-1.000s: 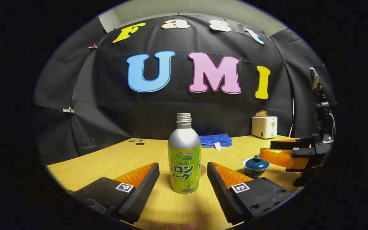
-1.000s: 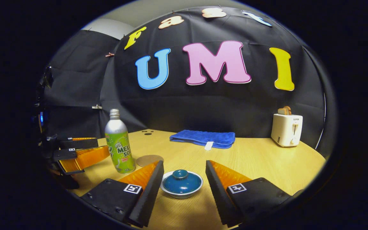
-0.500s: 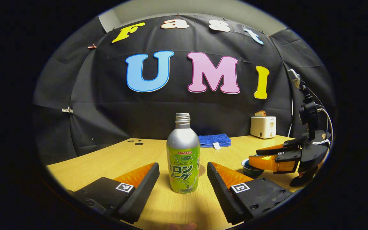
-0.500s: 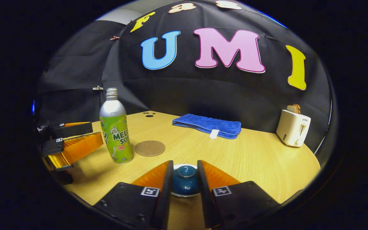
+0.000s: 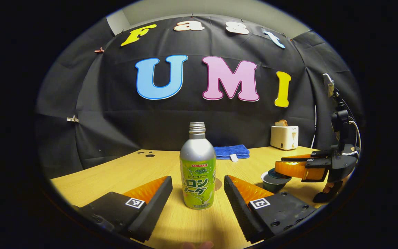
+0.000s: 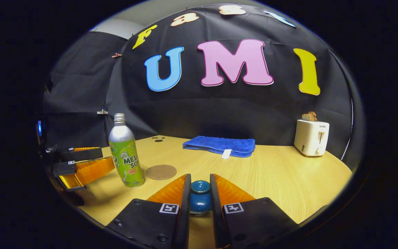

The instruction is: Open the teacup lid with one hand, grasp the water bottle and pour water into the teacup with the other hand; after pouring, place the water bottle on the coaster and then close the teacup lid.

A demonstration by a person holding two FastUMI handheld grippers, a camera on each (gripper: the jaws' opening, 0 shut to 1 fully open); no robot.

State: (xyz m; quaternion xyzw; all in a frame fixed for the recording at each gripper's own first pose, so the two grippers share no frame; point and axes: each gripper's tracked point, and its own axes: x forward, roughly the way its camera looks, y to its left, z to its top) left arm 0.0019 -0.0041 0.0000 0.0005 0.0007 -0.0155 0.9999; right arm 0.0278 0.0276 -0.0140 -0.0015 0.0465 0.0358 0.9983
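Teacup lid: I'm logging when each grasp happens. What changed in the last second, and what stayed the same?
The right gripper came down, closed both fingers on the knob of the teacup lid and raised it off the teacup, which now stands open. The left gripper stayed open around the water bottle, not gripping. Bottle, coaster, blue towel and toaster kept their places.

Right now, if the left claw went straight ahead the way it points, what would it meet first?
Probably the silver bottle with the green label. It stands upright on the wooden table, centred ahead of the open left claw, with nothing between them. Exact depth is unclear.
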